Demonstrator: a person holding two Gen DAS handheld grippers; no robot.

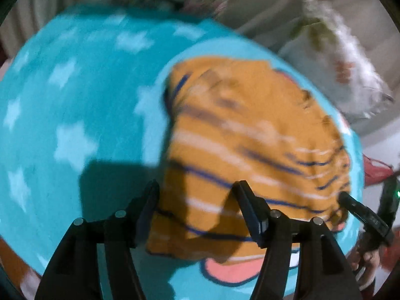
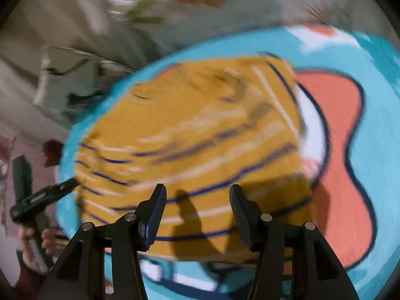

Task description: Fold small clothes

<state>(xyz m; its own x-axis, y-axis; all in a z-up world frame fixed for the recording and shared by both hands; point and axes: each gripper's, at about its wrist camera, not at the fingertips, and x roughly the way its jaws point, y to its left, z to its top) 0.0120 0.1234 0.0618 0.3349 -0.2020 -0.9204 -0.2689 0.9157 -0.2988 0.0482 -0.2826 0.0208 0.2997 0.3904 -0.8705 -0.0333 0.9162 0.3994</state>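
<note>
A small mustard-yellow garment (image 1: 240, 147) with white and dark blue stripes lies on a turquoise blanket (image 1: 75, 105). It also shows in the right wrist view (image 2: 200, 137), lumpy and partly folded. My left gripper (image 1: 197, 187) is open and empty, hovering just above the garment's near edge. My right gripper (image 2: 197, 190) is open and empty above the garment's near side. The right gripper's finger shows at the garment's right edge in the left wrist view (image 1: 350, 200). The left gripper's finger shows at the garment's left edge in the right wrist view (image 2: 65, 185). Both views are blurred by motion.
The blanket has pale stars and a large coral and white cartoon print (image 2: 337, 150). Beige bedding (image 2: 75, 37) and a flowered pillow (image 1: 337, 57) lie beyond the blanket. A person's hand (image 2: 37, 240) holds the other gripper's handle.
</note>
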